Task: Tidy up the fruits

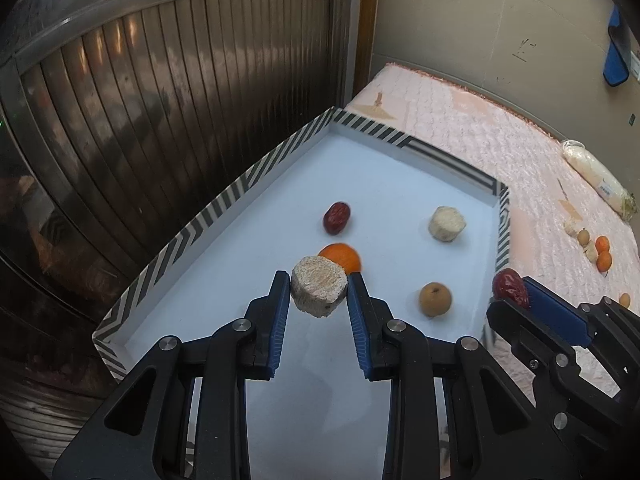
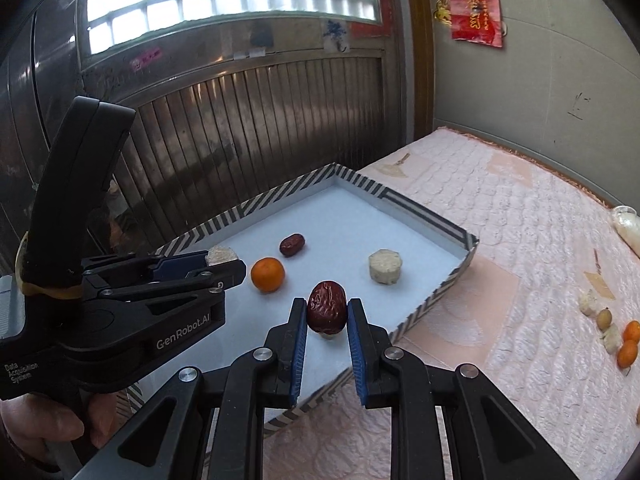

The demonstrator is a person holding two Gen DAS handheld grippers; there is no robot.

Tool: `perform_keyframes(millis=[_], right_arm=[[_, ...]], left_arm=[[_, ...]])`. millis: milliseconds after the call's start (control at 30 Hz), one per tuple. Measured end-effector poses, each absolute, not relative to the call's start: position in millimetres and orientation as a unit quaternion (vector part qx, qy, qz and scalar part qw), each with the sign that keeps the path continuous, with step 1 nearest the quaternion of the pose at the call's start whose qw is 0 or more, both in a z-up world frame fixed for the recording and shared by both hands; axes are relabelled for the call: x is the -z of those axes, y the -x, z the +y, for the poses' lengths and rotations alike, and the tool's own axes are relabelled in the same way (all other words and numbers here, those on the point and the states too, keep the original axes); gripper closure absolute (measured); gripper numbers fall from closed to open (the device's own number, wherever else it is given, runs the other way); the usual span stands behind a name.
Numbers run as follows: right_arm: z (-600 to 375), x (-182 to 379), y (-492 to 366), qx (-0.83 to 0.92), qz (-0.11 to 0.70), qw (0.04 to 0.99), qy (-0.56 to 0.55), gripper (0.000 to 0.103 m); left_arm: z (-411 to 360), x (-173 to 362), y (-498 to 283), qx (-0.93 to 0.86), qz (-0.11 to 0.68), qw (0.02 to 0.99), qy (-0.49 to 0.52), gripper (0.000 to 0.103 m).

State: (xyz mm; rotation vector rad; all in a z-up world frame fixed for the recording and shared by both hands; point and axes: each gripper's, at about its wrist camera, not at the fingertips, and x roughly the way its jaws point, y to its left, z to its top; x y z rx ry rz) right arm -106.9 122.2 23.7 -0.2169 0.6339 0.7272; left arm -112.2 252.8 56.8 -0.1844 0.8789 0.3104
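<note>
My left gripper is shut on a beige cut chunk and holds it above the white floor of the striped-rim tray. My right gripper is shut on a red date, held over the tray's near right edge; it also shows in the left wrist view. In the tray lie another red date, a tangerine, a second beige chunk and a small brown pear-like fruit.
The tray sits on a pink quilted cover. More loose fruit lies on the cover at far right, near a white bag. A ribbed metal door stands behind the tray on the left.
</note>
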Motion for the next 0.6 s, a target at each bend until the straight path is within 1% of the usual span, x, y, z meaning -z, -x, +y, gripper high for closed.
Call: perform_keyframes(millis=[600], right_arm=[[169.4, 16.9, 93.8, -0.376, 0.361, 0.843, 0.133, 0.084]], left_arm=[[278.0, -32.3, 116.6, -0.150, 0.455, 0.870, 0.115, 0.075]])
